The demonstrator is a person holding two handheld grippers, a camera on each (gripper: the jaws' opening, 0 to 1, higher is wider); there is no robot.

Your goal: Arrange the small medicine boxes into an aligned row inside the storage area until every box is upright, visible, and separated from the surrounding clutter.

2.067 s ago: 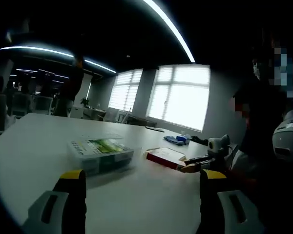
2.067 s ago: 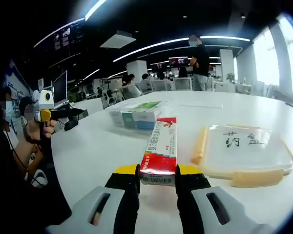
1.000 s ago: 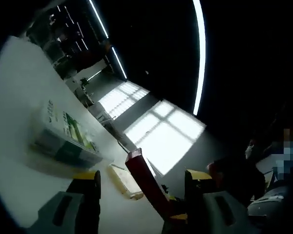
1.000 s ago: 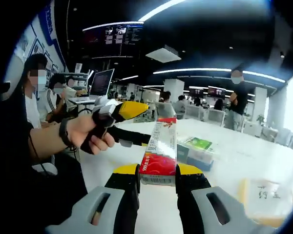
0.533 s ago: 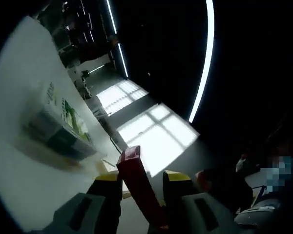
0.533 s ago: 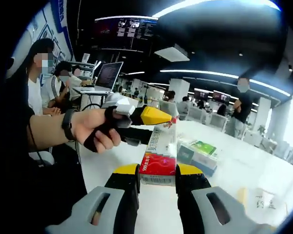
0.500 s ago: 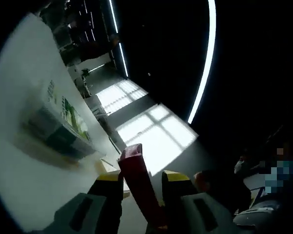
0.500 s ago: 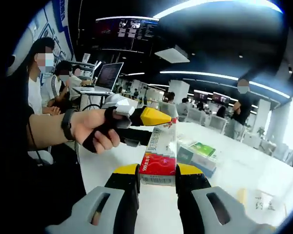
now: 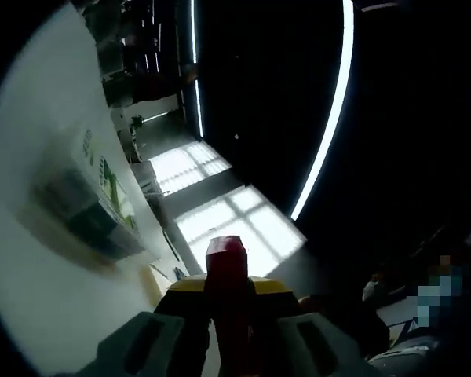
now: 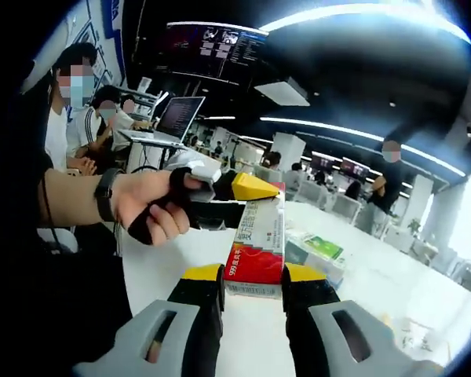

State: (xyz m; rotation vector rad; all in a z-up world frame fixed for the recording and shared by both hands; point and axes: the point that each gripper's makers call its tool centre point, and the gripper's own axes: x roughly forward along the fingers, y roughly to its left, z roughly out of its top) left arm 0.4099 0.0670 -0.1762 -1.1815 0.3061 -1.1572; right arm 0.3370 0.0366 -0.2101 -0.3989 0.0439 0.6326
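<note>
While both grippers clamp the long red-and-white medicine box [image 10: 255, 247] | our right gripper [image 10: 251, 287] grips its near end | left gripper [image 10: 247, 188] pinches its far end at 12 o'clock | long axis runs jaw to jaw.

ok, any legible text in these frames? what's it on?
"999": on the red band at the near end of the medicine box, which the right tongs hold.
Vertical characters printed on the box's white face: too blurred to read.
Print on the green-and-white boxes in the clear container: too small.
Wall screens: unreadable.
</note>
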